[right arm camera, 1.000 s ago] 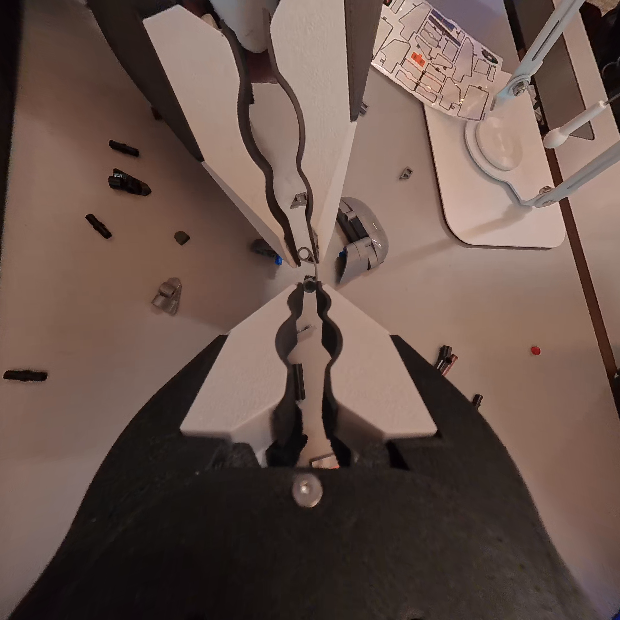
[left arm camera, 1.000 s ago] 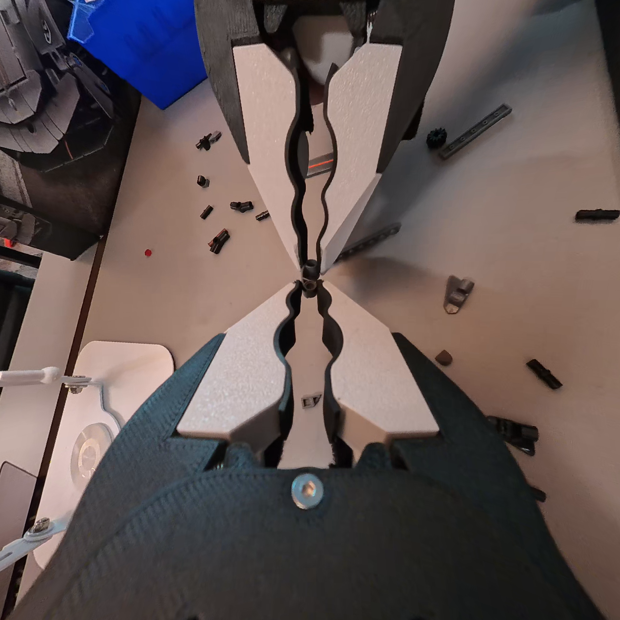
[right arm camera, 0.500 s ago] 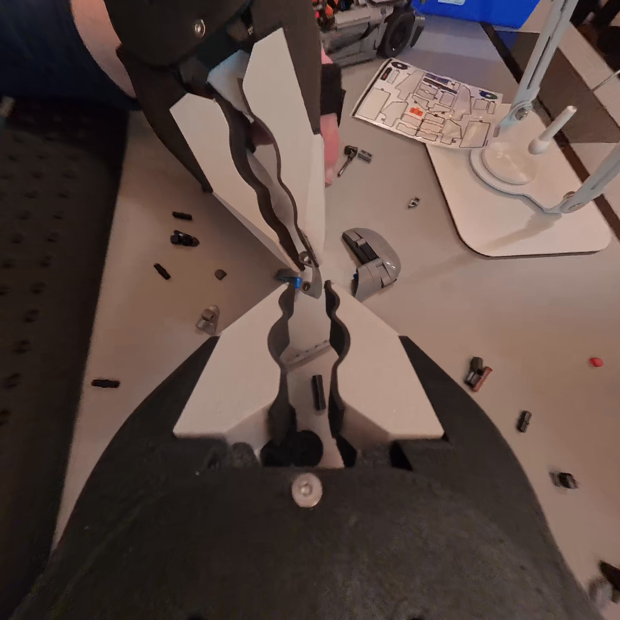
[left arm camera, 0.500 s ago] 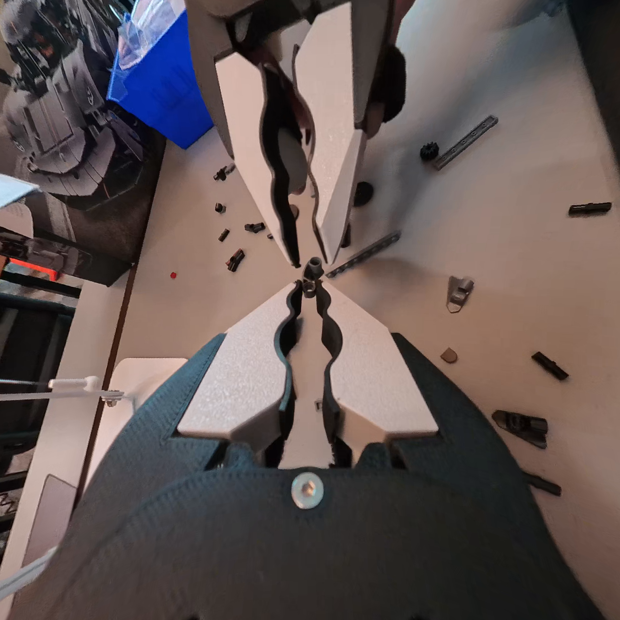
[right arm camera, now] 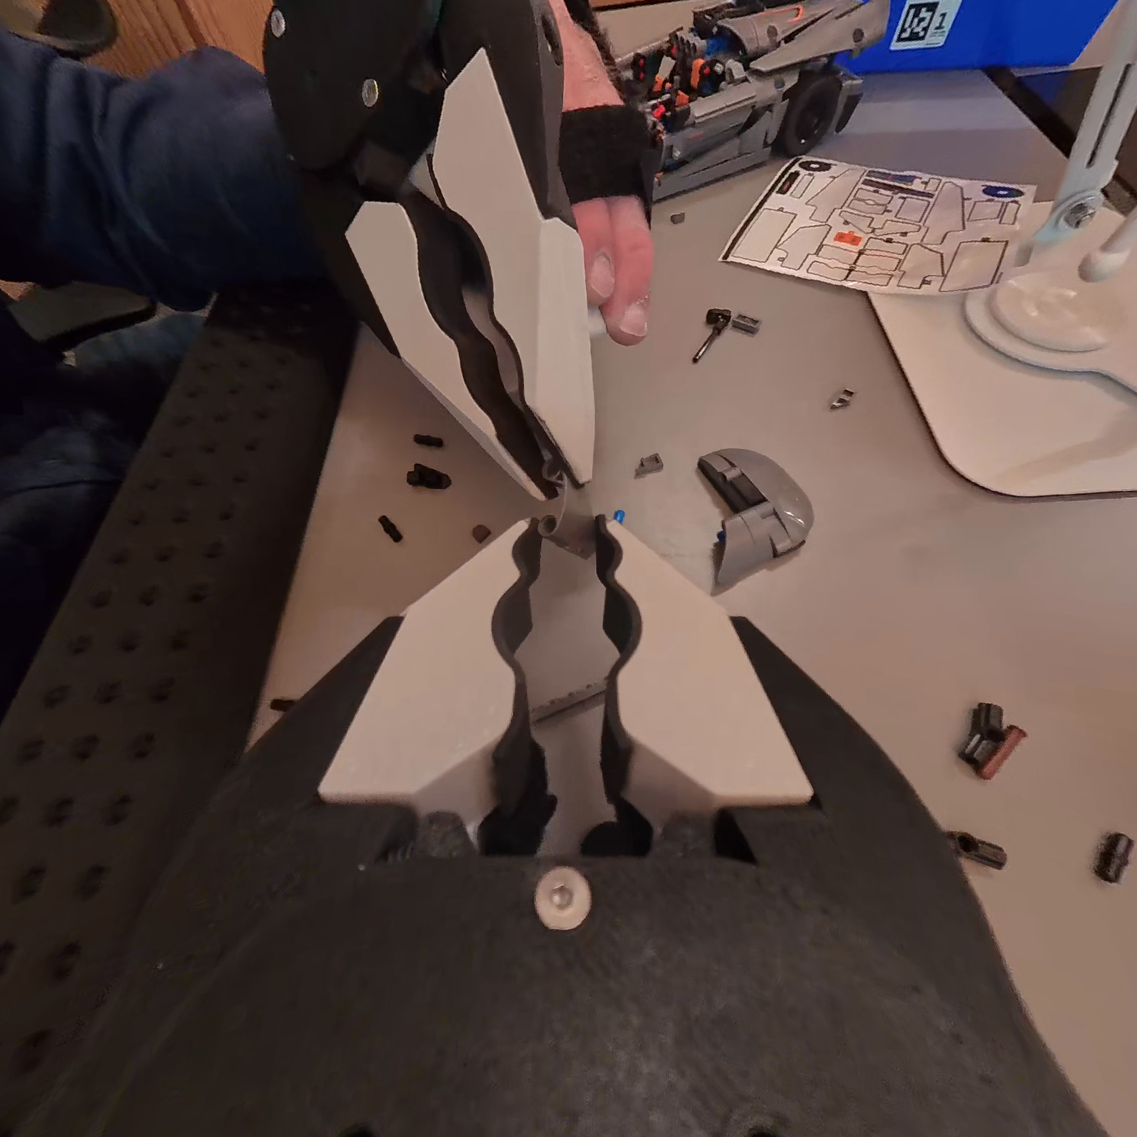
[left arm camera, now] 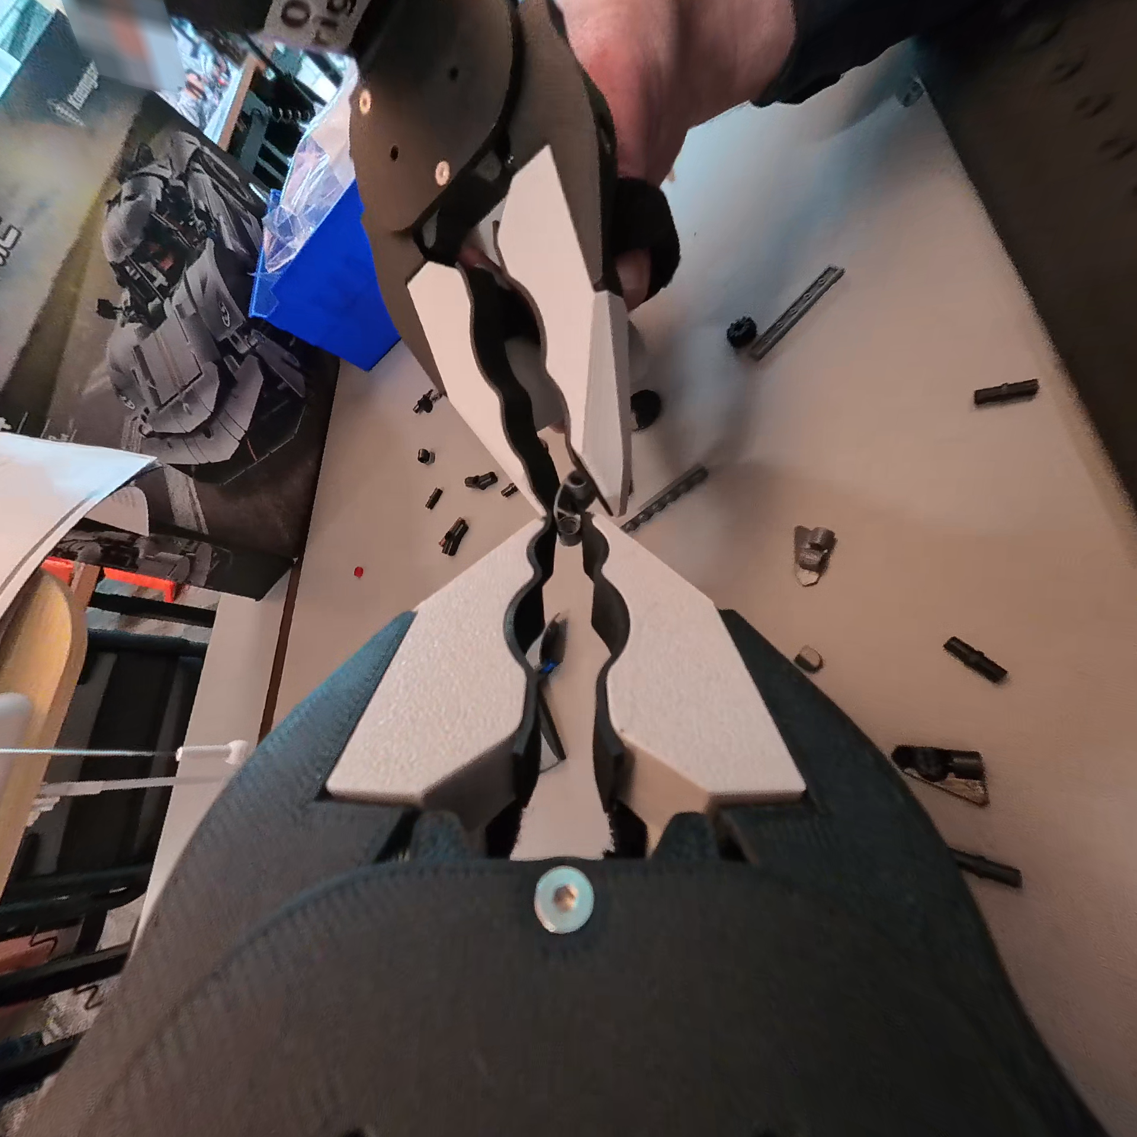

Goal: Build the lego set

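Your left claw (left arm camera: 569, 530): clenched on a small grey connector piece (left arm camera: 571, 501), held above the table (left arm camera: 861, 492). Your right claw (right arm camera: 569, 528): parted, tips flanking the same piece (right arm camera: 563, 529). Loose black pins (left arm camera: 975, 659) scattered around.

Tabletop (right arm camera: 861, 615), pale grey, matte. Lying on it:
- curved grey shell piece (right arm camera: 760, 514) with dark insert, near centre; small grey wedge (right arm camera: 649, 466) just beside it
- sticker sheet (right arm camera: 880, 227), flat, far side, one corner on the white stand base (right arm camera: 1015, 443)
- part-built grey car model (right arm camera: 738, 80) beyond the sheet, blue bin (left arm camera: 326, 289) near it
- printed set box (left arm camera: 178, 320) along one edge
- long grey holed beam (left arm camera: 797, 311), black gear (left arm camera: 736, 332) touching its end; second beam (left arm camera: 667, 506) nearer centre
- black pins scattered: (left arm camera: 1006, 392), (left arm camera: 975, 659), cluster (left arm camera: 452, 535)
- tiny red stud (left arm camera: 358, 571), apart from the rest
- grey bracket piece (left arm camera: 812, 552)
- black connector with reddish end (right arm camera: 990, 741)
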